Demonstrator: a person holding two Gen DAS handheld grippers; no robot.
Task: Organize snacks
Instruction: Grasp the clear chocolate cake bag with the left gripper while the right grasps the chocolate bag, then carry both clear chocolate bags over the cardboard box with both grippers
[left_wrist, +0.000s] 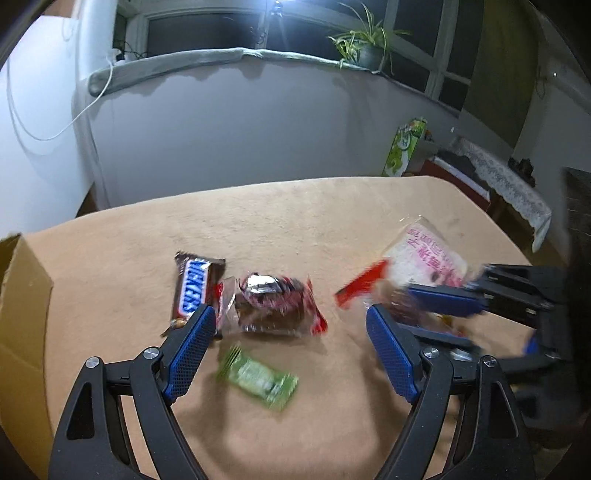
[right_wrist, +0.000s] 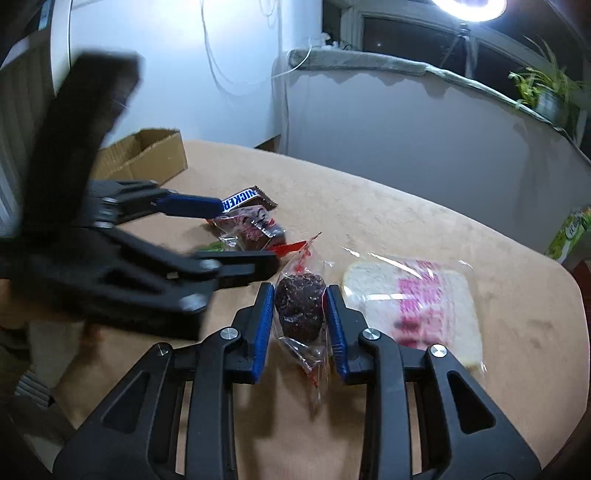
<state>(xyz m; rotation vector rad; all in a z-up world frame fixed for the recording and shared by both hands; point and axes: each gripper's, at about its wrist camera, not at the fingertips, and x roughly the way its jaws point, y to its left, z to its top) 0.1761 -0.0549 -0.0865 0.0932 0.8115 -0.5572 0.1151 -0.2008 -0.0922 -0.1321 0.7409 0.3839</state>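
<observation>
My right gripper (right_wrist: 299, 291) is shut on a dark round cake in a clear wrapper (right_wrist: 300, 310), low over the tan table (right_wrist: 406, 221). To its right lies a bagged bread slice with pink print (right_wrist: 413, 306). My left gripper (left_wrist: 290, 314) is open above the table. Just past its fingertips lie a Snickers bar (left_wrist: 192, 288) and a brown cake in a red-ended wrapper (left_wrist: 273, 306). A green packet (left_wrist: 258, 380) sits on the table between its fingers, untouched. In the left wrist view the right gripper (left_wrist: 424, 317) comes in from the right, in front of the bread slice (left_wrist: 424, 254).
An open cardboard box (left_wrist: 22, 314) stands at the table's left end, also seen as the box (right_wrist: 147, 155) behind the left gripper (right_wrist: 245, 234). A green carton (left_wrist: 404, 147) stands beyond the far table edge. A potted plant (left_wrist: 365, 48) sits on the window ledge.
</observation>
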